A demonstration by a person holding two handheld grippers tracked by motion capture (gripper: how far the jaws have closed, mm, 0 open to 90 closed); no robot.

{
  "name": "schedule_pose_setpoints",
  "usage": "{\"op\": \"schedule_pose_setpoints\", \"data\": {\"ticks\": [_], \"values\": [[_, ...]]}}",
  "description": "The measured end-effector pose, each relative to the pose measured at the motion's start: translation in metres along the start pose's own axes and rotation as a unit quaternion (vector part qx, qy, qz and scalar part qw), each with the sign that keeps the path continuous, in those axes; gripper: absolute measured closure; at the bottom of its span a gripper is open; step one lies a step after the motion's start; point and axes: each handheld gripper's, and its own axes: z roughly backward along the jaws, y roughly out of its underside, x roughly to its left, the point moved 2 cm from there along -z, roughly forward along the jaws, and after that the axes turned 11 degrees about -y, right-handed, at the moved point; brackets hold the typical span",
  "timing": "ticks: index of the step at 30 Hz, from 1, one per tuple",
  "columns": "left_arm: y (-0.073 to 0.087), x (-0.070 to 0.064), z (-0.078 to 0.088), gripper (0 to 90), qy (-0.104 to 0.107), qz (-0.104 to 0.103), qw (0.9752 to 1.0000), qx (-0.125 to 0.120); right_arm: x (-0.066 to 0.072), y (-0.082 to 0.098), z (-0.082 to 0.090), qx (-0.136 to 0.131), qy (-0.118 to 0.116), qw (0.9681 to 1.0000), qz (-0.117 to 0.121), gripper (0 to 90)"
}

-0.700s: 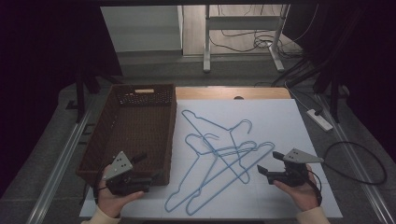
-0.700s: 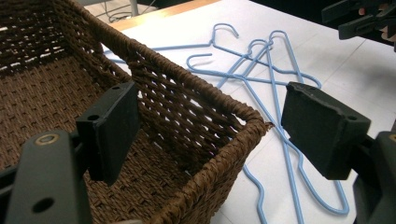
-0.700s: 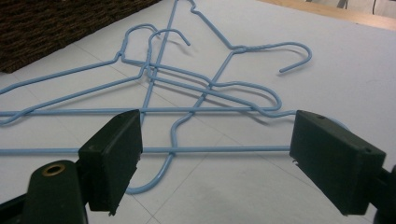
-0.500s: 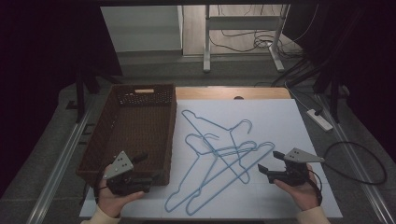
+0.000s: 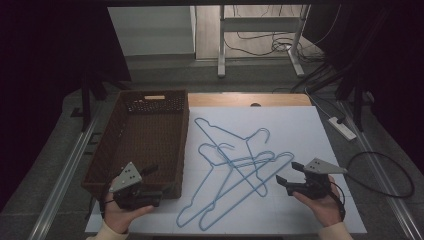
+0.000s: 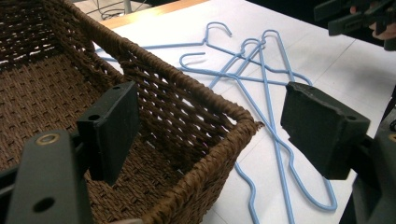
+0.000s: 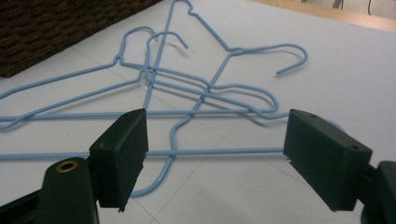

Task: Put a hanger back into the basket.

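white sheet [image 5: 300, 130] covered the desk, dark room all round. blue hangers [image 5: 235, 165] lay tangled mid-sheet, just right of the wicker basket [image 5: 142, 145], some crossing others. left tongs [image 5: 150, 182] hovered over the basket's near right corner, jaws wide, nothing between them. right tongs [image 5: 287, 177] sat low at the hangers' right edge, jaws wide too, holding nothing, pointed at the pile.

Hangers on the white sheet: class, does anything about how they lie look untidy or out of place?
Yes. The blue wire hangers lie in a crossed, overlapping tangle on the white sheet, hooks pointing different ways, rather than stacked neatly. The wicker basket beside them holds none. Both grippers, left gripper and right gripper, are open and hold nothing.
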Motion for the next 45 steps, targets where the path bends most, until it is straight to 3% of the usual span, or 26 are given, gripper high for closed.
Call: {"op": "schedule_pose_setpoints", "data": {"ticks": [10, 20, 21, 26, 30, 38, 41, 45], "values": [[0.001, 0.003, -0.004, 20.4, -0.002, -0.001, 1.0000, 0.006, -0.002, -0.002, -0.007, 0.012, -0.007, 0.9999, -0.005, 24.5], [-0.001, 0.003, -0.008, 20.8, 0.004, -0.004, 0.9999, 0.010, 0.012, -0.031, -0.029, 0.043, -0.031, 0.9986, 0.005, 25.7], [-0.001, 0.004, -0.009, 21.9, 0.008, -0.001, 0.9999, 0.008, 0.015, -0.039, -0.041, 0.057, -0.038, 0.9976, 0.007, 26.8], [-0.004, 0.006, -0.009, 21.4, 0.009, -0.002, 0.9999, 0.007, 0.019, -0.055, -0.065, 0.077, -0.049, 0.9958, 0.012, 27.9], [-0.006, 0.006, -0.009, 21.4, 0.012, -0.005, 0.9999, 0.006, 0.022, -0.071, -0.097, 0.096, -0.060, 0.9934, 0.018, 28.1], [-0.008, 0.005, -0.008, 21.4, 0.012, -0.008, 0.9999, 0.005, 0.023, -0.076, -0.142, 0.136, -0.068, 0.9882, 0.015, 30.4], [-0.008, 0.005, -0.008, 21.3, 0.011, -0.009, 0.9999, 0.005, 0.022, -0.076, -0.152, 0.147, -0.069, 0.9866, 0.014, 31.7], [-0.008, 0.004, -0.009, 21.2, 0.012, -0.010, 0.9998, 0.008, 0.021, -0.075, -0.171, 0.171, -0.079, 0.9819, 0.012, 37.4]]}}
